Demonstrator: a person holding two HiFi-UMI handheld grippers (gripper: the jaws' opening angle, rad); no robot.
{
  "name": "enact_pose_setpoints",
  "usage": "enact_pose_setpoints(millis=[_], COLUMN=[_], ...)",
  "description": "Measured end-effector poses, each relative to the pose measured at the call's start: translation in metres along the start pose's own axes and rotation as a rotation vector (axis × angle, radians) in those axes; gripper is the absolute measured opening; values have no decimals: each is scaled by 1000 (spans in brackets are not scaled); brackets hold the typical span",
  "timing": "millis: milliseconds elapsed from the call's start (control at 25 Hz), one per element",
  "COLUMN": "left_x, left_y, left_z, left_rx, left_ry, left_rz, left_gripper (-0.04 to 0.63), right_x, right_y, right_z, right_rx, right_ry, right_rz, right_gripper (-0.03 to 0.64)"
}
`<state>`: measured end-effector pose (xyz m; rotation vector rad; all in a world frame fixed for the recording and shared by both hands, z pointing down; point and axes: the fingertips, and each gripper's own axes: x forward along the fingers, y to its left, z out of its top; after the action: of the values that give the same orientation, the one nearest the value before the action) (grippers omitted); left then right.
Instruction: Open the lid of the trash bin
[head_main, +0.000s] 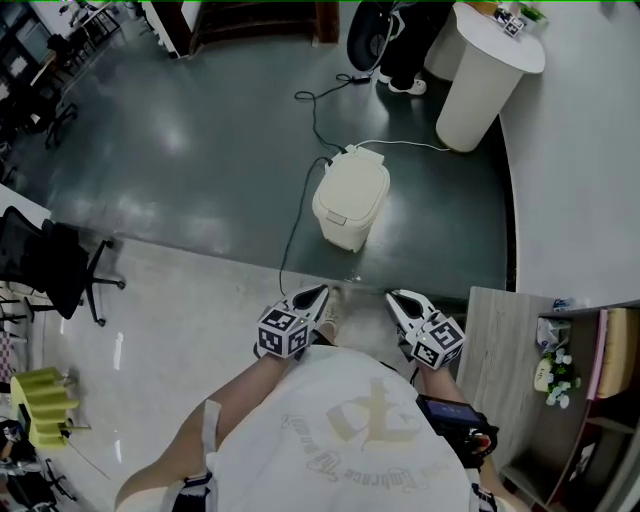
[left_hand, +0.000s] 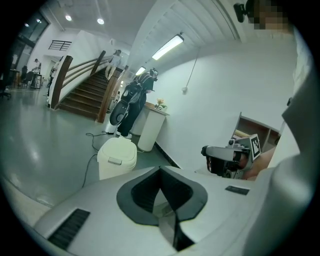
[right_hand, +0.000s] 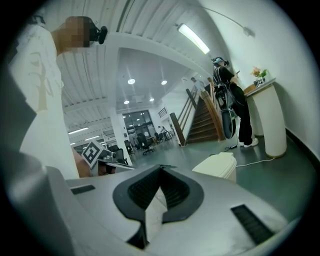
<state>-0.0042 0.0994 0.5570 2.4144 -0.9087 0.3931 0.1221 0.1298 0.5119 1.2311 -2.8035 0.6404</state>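
The cream trash bin stands on the dark floor ahead of me with its lid down. It also shows in the left gripper view and the right gripper view. My left gripper and right gripper are held close to my body, side by side, well short of the bin. Both point toward it. In each gripper view the jaws meet along a centre line with nothing between them: the left gripper and the right gripper are shut and empty.
A black cable runs along the floor past the bin, and a white cable leads from it to a white round pedestal. A person stands behind. An office chair is at left, a wooden shelf at right.
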Motion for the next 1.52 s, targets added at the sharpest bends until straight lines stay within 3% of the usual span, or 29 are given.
enact_pose_setpoints(millis=[960,1520], left_x=[102,141], left_y=[84,142], left_z=[76,115], left_rx=[24,33], left_ry=[81,81], left_rz=[-104,-144], left_gripper=[14,14], right_x=[80,138], right_y=[-97,-144], right_z=[60,94], right_rx=[70,25], right_ry=[-38,-26], right_rz=[-105,-186], right_gripper=[5,6])
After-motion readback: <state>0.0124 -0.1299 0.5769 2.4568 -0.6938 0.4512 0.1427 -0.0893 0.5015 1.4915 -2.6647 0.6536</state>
